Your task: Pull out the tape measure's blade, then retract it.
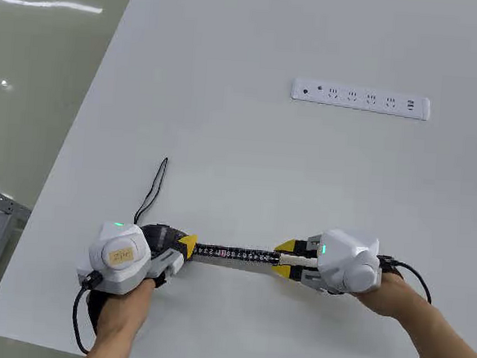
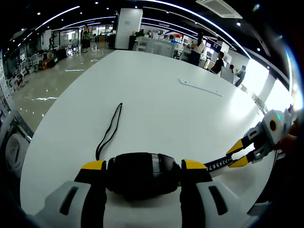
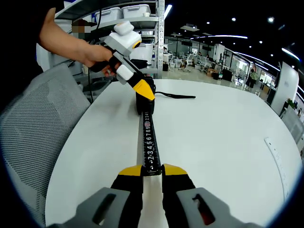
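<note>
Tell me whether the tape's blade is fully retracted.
No, the blade stretches out from the case to the right tongs.

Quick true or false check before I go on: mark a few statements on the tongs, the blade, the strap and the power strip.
1. The left tongs are shut on the case. True.
2. The blade is fully retracted. False: it stretches from the case to the right tongs, which grip its end.
3. The power strip lies between the two tongs. False: it lies farther back on the table, apart from both.
4. The case's strap lies loose on the table. True.
</note>
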Action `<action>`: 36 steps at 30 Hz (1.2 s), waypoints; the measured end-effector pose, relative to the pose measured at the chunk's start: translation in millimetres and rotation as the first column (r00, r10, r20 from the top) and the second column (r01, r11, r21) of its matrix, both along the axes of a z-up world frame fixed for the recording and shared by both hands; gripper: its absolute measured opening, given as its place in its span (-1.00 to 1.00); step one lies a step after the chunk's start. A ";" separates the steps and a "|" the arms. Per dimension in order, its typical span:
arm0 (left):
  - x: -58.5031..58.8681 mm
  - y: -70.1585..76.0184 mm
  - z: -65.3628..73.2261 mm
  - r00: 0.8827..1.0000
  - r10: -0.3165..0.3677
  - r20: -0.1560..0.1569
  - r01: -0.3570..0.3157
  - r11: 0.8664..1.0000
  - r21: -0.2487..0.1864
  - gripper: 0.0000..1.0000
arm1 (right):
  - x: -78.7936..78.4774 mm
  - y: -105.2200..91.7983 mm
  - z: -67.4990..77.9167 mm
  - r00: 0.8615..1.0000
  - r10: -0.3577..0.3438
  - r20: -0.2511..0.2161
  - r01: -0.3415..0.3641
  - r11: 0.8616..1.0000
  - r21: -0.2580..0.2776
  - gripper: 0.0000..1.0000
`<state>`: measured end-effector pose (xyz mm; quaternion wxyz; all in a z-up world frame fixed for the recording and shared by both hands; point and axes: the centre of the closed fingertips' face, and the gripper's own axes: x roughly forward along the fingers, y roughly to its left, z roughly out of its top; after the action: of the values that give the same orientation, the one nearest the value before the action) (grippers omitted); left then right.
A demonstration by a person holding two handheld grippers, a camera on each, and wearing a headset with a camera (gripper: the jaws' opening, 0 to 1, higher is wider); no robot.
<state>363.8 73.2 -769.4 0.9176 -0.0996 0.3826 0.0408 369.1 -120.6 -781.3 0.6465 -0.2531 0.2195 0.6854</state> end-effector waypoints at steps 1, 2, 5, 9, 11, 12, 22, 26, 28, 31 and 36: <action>-0.4 0.0 0.2 1.000 0.001 0.001 -0.001 1.000 -0.001 0.19 | 0.1 1.0 0.1 1.000 0.000 -0.001 0.000 1.000 0.002 -0.74; -0.3 0.5 0.2 1.000 0.003 0.001 -0.003 1.000 -0.003 0.19 | 0.2 1.7 -0.1 1.000 0.000 -0.001 0.000 1.000 0.002 -0.74; -0.4 1.5 -0.4 1.000 0.004 0.001 -0.004 1.000 -0.005 0.19 | 0.0 3.6 -0.8 1.000 0.001 -0.004 -0.001 1.000 0.002 -0.74; -0.6 2.2 -0.3 1.000 0.006 0.002 -0.006 1.000 -0.007 0.19 | 0.0 5.3 -1.4 1.000 0.000 -0.006 0.000 1.000 0.003 -0.75; -0.7 3.0 -0.4 1.000 0.008 0.002 -0.008 1.000 -0.008 0.19 | 0.5 6.7 -1.4 1.000 0.001 -0.007 -0.001 1.000 0.003 -0.75; -0.6 3.3 -0.5 1.000 0.008 0.003 -0.008 1.000 -0.007 0.19 | 0.5 7.3 -1.1 1.000 0.001 -0.007 -0.001 1.000 0.003 -0.75; -0.4 4.1 -1.0 1.000 0.007 0.002 -0.007 1.000 -0.012 0.19 | -0.3 15.1 -3.2 1.000 0.007 -0.016 -0.007 1.000 0.004 -0.75; -0.8 4.1 -1.0 1.000 0.007 0.000 -0.007 1.000 -0.013 0.19 | -0.7 18.8 -3.9 1.000 0.010 -0.021 -0.010 1.000 0.004 -0.75; -1.0 4.3 -0.9 1.000 0.007 0.000 -0.007 1.000 -0.014 0.19 | -1.3 20.2 -4.1 1.000 0.014 -0.020 -0.014 1.000 0.004 -0.75; -1.5 4.7 -1.1 1.000 0.007 -0.002 -0.007 1.000 -0.015 0.19 | -1.9 22.6 -3.2 1.000 0.016 -0.024 -0.016 1.000 0.004 -0.75; -2.0 5.6 -1.1 1.000 0.008 -0.002 -0.008 1.000 -0.016 0.19 | -2.4 26.3 -3.7 0.999 0.019 -0.026 -0.019 1.000 0.003 -0.75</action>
<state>361.7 78.8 -770.6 0.9162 -0.1086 0.3836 0.0415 366.7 -94.3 -785.0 0.6372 -0.2454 0.2247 0.6951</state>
